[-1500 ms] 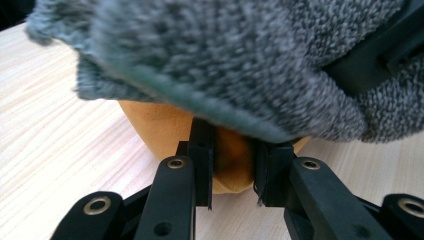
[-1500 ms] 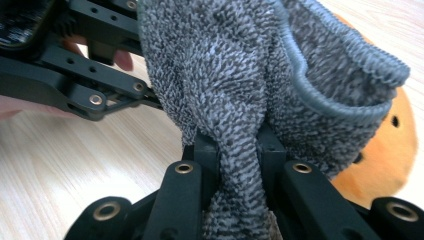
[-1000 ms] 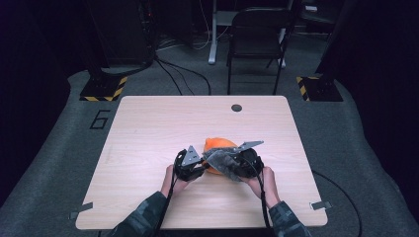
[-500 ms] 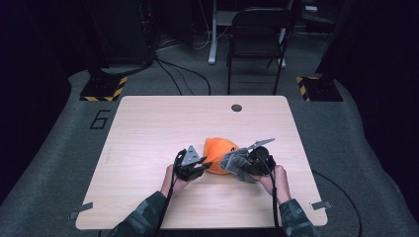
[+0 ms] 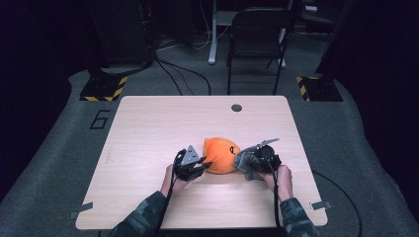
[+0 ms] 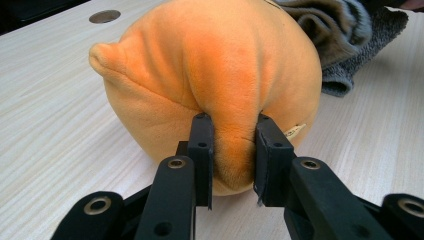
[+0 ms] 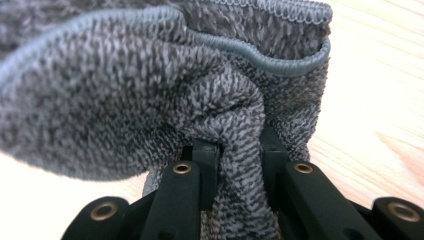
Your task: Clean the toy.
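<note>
Fuzzy orange plush toy [image 6: 210, 75], nubby grey terry cloth [image 7: 125, 85]

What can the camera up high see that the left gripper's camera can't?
The high view takes in the chair, the floor's number 6, the person's hands and the right gripper clamped on the grey towel. The left gripper view alone shows its fingers pinching a fold of plush. Both show the orange plush toy, the towel, the table and its round hole.

The grey cloth [image 7: 150, 85] runs past the right gripper view's edges; the small dark mark on the orange plush toy [image 5: 221, 155] is perhaps an eye.
</note>
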`<state>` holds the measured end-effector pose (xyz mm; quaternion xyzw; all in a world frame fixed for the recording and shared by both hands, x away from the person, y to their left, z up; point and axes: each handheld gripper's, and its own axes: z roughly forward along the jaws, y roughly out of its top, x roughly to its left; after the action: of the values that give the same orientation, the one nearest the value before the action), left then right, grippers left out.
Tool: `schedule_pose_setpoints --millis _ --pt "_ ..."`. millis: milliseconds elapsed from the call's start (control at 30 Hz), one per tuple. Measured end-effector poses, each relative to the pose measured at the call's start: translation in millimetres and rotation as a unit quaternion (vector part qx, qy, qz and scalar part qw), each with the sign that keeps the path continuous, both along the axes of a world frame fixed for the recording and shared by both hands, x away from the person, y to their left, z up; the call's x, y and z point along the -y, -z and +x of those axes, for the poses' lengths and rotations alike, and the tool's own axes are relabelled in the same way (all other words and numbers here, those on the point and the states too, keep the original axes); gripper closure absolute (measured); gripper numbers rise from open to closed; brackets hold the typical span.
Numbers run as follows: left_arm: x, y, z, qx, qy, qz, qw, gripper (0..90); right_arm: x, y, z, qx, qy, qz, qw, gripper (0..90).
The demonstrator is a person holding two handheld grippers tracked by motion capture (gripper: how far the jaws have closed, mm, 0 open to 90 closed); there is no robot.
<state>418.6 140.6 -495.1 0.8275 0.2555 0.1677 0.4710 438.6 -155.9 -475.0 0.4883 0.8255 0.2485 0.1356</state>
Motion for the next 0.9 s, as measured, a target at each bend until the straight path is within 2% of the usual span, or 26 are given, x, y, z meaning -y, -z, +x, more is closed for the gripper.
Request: schedule_pose_setpoints --millis 33,100,133,200,300,367,400,433,467,567,633,667,733,800,833,867,900 --pt "0.1 0.2 0.1 0.0 -0.001 -0.002 1.0 73.1 2.0 -0.6 0.1 0.001 0.008 0.006 1.0 76.4" --pt "0.1 0.5 0.2 0.0 -0.002 -0.004 1.0 73.1 7.6 -6.0 0.0 0.005 0.006 0.022 0.9997 76.5" --pt "0.0 0.4 0.2 0.0 -0.002 -0.004 1.0 73.1 9.8 -11.7 -1.4 0.009 0.003 0.041 0.9991 76.6" --pt "0.0 0.3 0.4 0.0 -0.002 -0.003 1.0 73.1 9.9 -22.1 -5.2 0.016 -0.008 0.063 0.9978 76.7" --pt "0.1 0.4 0.4 0.0 -0.002 -0.003 1.0 73.1 0.6 -40.1 -15.3 0.025 -0.05 0.094 0.9939 76.7" --pt "0.3 0.3 0.2 0.0 -0.002 -0.003 1.0 73.1 -13.2 -48.8 -23.9 0.018 -0.088 0.113 0.9895 76.7" --pt "0.4 0.3 0.2 0.0 -0.002 -0.003 1.0 73.1 -19.9 -50.4 -26.3 0.021 -0.109 0.12 0.9866 76.8" --pt "0.4 0.3 0.2 0.0 -0.002 -0.003 1.0 73.1 -25.8 -51.5 -28.9 0.016 -0.118 0.125 0.985 76.8" --pt "0.4 0.4 0.2 0.0 -0.002 -0.003 1.0 73.1 -34.5 -51.7 -31.5 0.014 -0.137 0.126 0.9823 76.7" --pt "0.4 0.2 0.4 0.002 0.0 0.0 1.0 73.1 -53.1 -43.8 -34.6 0.001 -0.162 0.111 0.9805 76.7" --pt "0.4 0.2 0.4 0.003 0.0 0.002 1.0 73.2 -62.3 -33.7 -33.6 -0.007 -0.162 0.094 0.9822 76.7" --pt "0.7 0.5 0.2 0.0 0.001 0.0 1.0 73.2 -64.5 -28.9 -32.0 -0.015 -0.16 0.094 0.9826 76.6" --pt "0.8 0.7 0.5 0.0 0.001 0.001 1.0 73.2 -67.1 -22.3 -29.1 -0.011 -0.157 0.08 0.9842 76.7" --pt "0.7 0.7 0.6 0.0 0.002 0.0 1.0 73.2 -65.9 -20.9 -27.2 -0.015 -0.159 0.081 0.9839 76.7" --pt "1.1 0.8 0.4 0.0 0.002 -0.001 1.0 73.2 -66.5 -21.4 -27.7 -0.012 -0.149 0.078 0.9857 76.7" --pt "1.5 0.7 0.1 0.0 0.002 -0.001 1.0 73.3 -64.6 -21.4 -26.9 -0.014 -0.155 0.078 0.9848 76.7" --pt "1.8 0.8 0.0 0.0 0.003 -0.001 1.0 73.2 -64.1 -21.1 -26.9 -0.016 -0.151 0.078 0.9854 76.8"
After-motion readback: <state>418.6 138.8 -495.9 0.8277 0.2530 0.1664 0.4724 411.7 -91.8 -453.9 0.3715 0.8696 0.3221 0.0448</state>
